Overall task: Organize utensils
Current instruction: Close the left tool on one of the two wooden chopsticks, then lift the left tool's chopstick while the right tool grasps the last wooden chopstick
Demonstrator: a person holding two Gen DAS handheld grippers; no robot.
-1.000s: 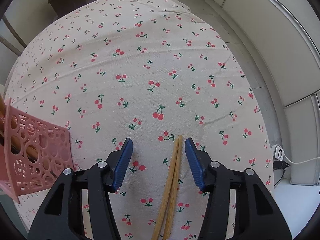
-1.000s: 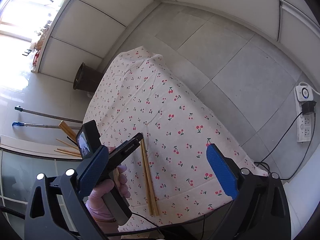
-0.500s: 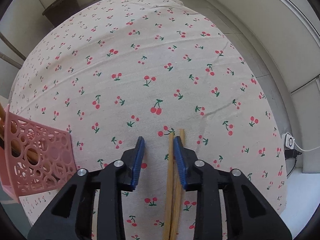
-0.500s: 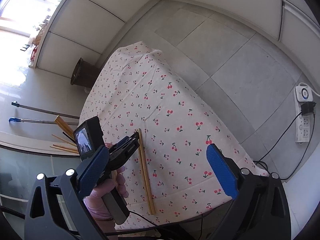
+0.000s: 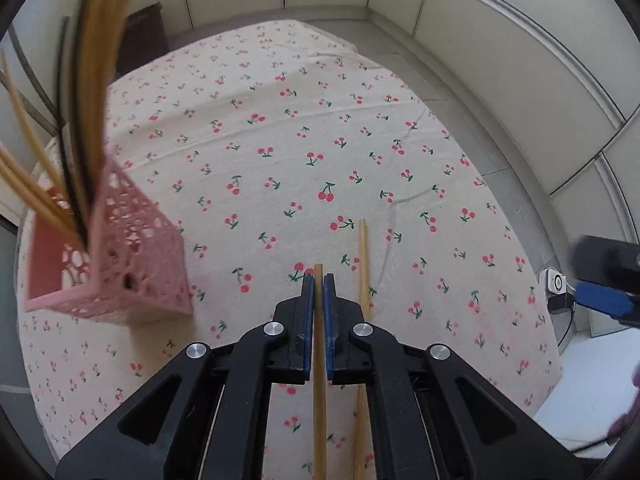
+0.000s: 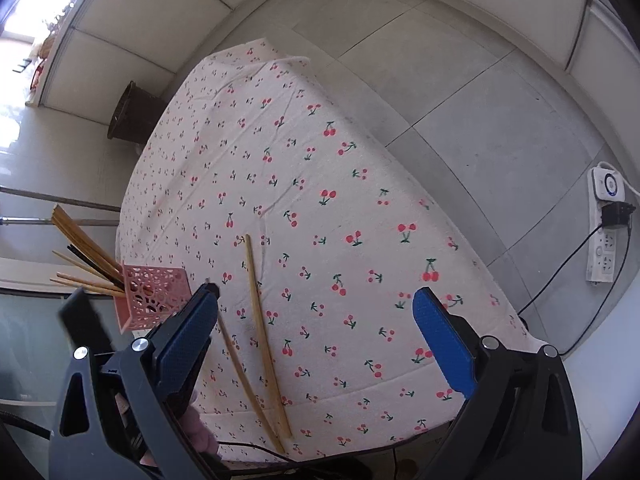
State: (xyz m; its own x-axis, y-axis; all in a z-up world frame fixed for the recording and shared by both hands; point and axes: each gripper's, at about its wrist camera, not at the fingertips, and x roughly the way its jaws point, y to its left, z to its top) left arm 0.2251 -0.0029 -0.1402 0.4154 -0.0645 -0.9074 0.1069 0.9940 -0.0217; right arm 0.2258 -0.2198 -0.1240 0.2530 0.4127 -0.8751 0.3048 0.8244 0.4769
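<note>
The left tool (image 5: 319,280), with black arms and blue pads, is gripping one light wooden chopstick (image 5: 319,380) after its jaws have just been closing onto it. A second light wooden chopstick (image 5: 362,264) is lying just to the right of it on the desk, which is wearing a cream tablecloth printed with red cherries (image 5: 304,140). A pink perforated plastic holder (image 5: 120,264) is standing near the desk's left edge, carrying several wooden and dark chopsticks (image 5: 92,92). The right tool (image 6: 316,320) is hovering with its jaws spread wide and nothing between them, above the desk's near edge. A white power strip (image 6: 606,224) is lying on the grey tiled floor (image 6: 460,80).
</note>
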